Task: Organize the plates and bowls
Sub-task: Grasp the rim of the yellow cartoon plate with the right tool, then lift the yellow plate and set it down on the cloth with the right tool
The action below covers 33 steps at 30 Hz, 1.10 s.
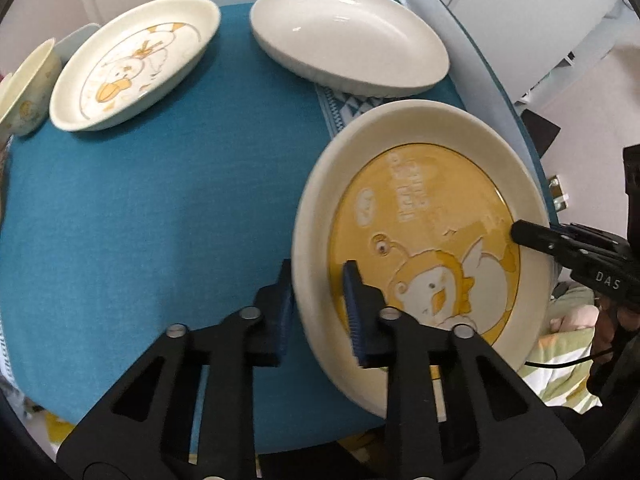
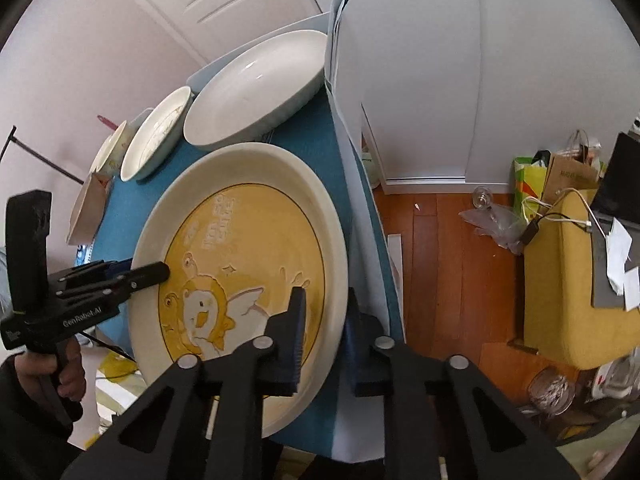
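Both claws point steeply down — left claw [image 1: 320, 300] and right claw [image 2: 324, 332] each clamped on opposite rims of the yellow plate [image 1: 420, 240].

The yellow plate [image 1: 424, 216] is seen as glazed ceramic, glossy and smooth, as are the white dish [image 1: 348, 36] and duck plate [image 1: 132, 64]. The tablecloth [image 1: 160, 184] is matt blue woven cloth. The left gripper [image 1: 320, 304] is matt black plastic with ribbed blue pads [image 1: 354, 312]. The floor [image 2: 444, 264] is polished wood.
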Motion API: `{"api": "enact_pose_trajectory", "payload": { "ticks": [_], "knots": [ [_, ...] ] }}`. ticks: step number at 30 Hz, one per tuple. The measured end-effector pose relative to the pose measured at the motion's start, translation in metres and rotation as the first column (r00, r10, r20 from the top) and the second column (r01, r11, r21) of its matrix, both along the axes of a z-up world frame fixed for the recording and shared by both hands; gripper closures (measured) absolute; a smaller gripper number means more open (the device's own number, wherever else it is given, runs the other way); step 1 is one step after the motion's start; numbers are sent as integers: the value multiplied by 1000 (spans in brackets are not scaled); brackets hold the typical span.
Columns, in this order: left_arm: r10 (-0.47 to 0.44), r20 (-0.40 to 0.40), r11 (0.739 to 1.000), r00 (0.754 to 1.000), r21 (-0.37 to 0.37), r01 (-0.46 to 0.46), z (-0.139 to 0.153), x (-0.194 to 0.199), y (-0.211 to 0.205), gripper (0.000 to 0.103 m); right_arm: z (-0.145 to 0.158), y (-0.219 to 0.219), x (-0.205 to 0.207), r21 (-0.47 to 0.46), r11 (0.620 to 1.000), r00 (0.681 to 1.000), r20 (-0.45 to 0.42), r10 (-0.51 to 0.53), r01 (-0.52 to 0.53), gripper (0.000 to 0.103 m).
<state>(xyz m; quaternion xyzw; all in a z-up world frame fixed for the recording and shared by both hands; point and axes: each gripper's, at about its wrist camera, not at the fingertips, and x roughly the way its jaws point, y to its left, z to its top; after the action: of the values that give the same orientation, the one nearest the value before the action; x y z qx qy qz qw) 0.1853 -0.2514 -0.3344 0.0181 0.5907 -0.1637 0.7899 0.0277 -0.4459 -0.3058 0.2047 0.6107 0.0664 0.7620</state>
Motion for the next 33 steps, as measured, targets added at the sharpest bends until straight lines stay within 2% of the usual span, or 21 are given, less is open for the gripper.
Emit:
{"api": "enact_pose_trajectory", "payload": {
  "ticks": [7,14,20,27,28,33],
  "knots": [
    [11,4,1000,1000,-2,-11,-3,-7,4,83,-3,0,4,-18,1000,1000,-6,26,-26,88],
    [25,-13,1000,1000,-15,-26,13,6,3,84,1,5,4,-34,999,1000,1,20,-20,88],
    [33,3,999,999,-30,-32,25,4,13,84,11,7,6,-47,999,999,24,23,-22,88],
    [39,39,999,998,-38,-38,47,5,37,84,30,23,13,-54,998,998,56,20,-17,88],
    [42,46,998,998,-38,-41,51,6,43,84,34,27,15,-43,999,996,86,20,-16,88],
    [69,72,997,995,-38,-67,69,8,81,84,46,63,28,-32,999,993,113,36,-32,88]
  ]
}}
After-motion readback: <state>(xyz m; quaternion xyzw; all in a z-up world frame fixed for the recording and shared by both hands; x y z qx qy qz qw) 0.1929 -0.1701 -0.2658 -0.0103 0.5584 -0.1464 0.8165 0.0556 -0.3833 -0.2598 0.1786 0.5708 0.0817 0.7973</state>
